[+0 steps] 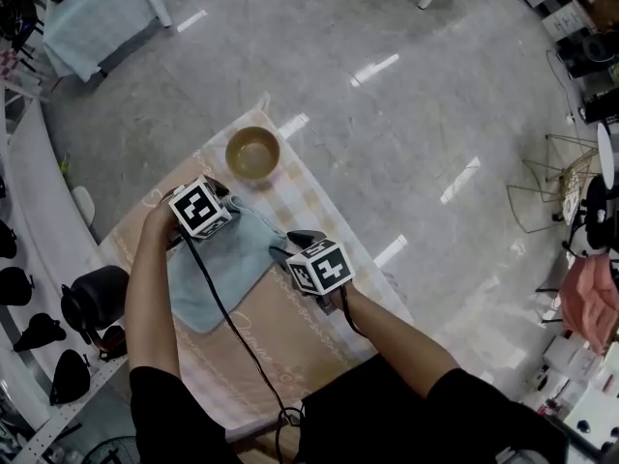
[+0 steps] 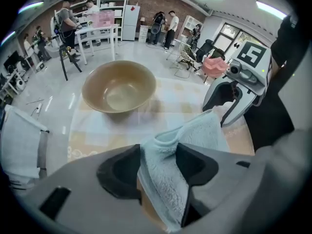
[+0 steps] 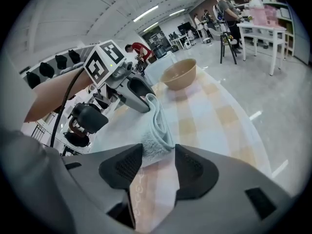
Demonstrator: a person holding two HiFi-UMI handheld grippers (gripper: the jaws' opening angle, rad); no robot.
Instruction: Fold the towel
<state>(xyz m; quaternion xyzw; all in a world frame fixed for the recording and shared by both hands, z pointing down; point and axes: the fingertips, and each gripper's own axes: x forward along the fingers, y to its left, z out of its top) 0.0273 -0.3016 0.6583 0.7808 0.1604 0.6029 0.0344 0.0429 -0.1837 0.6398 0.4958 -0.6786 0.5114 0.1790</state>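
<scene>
A light blue towel (image 1: 218, 269) lies on the checked tablecloth (image 1: 290, 346), folded over at its far edge. My left gripper (image 1: 221, 197) points down at the towel's far left corner. In the left gripper view a thick fold of the towel (image 2: 161, 179) fills the gap between the wide-set jaws of that gripper (image 2: 158, 152). My right gripper (image 1: 287, 245) stands at the towel's far right corner. In the right gripper view the folded towel edge (image 3: 157, 130) sits at that gripper's (image 3: 158, 155) tips, with cloth showing between the parted jaws.
A tan bowl (image 1: 252, 153) stands on the cloth just beyond the towel. A black kettle-like pot (image 1: 97, 298) sits at the table's left end, beside a white shelf with dark objects (image 1: 39, 332). A black cable (image 1: 232, 327) crosses the towel.
</scene>
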